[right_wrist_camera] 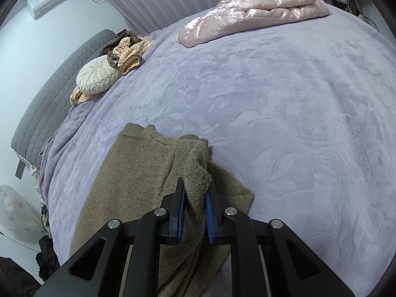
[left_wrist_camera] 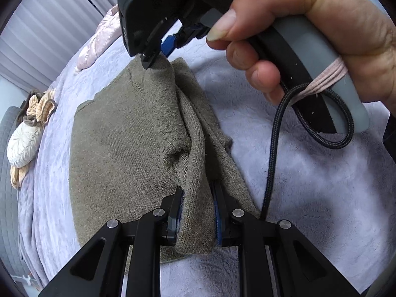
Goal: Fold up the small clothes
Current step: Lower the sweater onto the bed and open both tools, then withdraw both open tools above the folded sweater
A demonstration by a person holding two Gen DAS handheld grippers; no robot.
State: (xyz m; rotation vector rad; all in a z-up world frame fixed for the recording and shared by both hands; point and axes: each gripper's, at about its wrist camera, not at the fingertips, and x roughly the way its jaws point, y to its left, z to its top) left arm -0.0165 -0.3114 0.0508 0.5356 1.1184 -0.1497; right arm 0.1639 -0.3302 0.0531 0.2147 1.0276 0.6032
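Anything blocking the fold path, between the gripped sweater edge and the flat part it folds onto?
Nothing visible. Both the left gripper and right gripper are already shut on the olive sweater, and its flat part is bare. The pink quilt and round cushion lie well clear on the lavender blanket.

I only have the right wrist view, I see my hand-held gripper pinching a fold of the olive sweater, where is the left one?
Observer: The left hand-held gripper is clamped on a bunched fold of the olive sweater at its near edge.
Operator: Can you see my right one from there?
Observer: Yes. The right hand-held gripper pinches the sweater's far end, lifting it into a small peak.
Operator: Anything near the fabric I should watch?
Observer: A black braided cable hangs from the right handle and drops to the lavender blanket just beside the sweater's right edge.
Operator: Who holds the handle?
Observer: A bare hand grips it, with a pink elastic band wrapped around the handle.
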